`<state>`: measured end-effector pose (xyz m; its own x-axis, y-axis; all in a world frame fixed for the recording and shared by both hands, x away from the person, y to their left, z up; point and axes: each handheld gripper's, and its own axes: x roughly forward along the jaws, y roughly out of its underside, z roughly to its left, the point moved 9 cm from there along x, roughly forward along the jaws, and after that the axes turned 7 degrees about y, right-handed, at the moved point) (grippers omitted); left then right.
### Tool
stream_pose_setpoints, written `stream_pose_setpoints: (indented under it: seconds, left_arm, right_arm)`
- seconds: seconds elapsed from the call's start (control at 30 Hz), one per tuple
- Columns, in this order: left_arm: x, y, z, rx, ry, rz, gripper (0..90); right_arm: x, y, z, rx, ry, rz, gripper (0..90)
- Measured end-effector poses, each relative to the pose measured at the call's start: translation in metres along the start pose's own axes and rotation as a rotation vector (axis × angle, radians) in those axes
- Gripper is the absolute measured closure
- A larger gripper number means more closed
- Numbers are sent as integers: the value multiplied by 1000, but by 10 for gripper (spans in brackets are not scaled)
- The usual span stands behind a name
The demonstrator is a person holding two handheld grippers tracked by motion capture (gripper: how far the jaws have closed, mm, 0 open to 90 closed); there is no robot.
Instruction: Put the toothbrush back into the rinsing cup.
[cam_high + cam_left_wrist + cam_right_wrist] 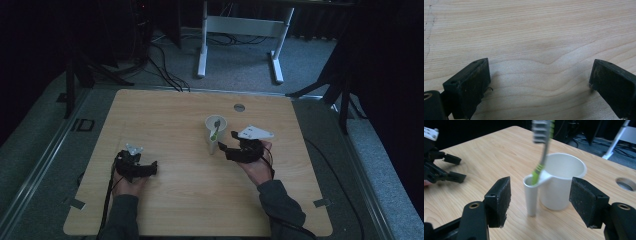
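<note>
The right gripper (540, 202), held low in the person's right hand (257, 167), points at the white plastic cup (560, 182) on the wooden tabletop (175, 120), jaws spread wide and apart from it. A green-and-grey toothbrush (541, 160) stands tilted in the cup's side tube. The left gripper (540, 82) rests open on the tabletop, well apart.

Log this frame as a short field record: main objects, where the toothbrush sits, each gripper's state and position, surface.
surface: wooden table with a round hole near its far edge
holder: white cup with a narrow side tube, upright
toothbrush: green and grey toothbrush standing in the side tube, head up
right gripper: open, jaws either side of the tube, not touching it
left gripper: open, nothing between the jaws, over bare wood at the table's left
hands: one on each gripper, entering from the near edge
</note>
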<state>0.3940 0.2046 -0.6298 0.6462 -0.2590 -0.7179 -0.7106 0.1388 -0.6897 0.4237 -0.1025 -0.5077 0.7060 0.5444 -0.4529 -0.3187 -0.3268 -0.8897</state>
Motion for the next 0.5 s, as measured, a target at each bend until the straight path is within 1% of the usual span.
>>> stream_pose_setpoints:
  seconds: [0.13,0.23,0.27,0.33,0.5]
  left_arm:
    - [0,0,0,-2,0,-1,36]
    - [0,0,0,-1,0,0,37]
    - [0,0,0,-1,0,0,37]
    - [0,0,0,-1,0,0,36]
    - [0,0,0,-1,0,0,37]
  right_arm:
    - [-5,9,-12,30,14,20,333]
    - [-7,17,-18,44,18,43,330]
    - [-7,17,-18,44,18,43,330]
    - [-9,23,-23,53,24,70,323]
    - [-22,35,-38,71,48,101,318]
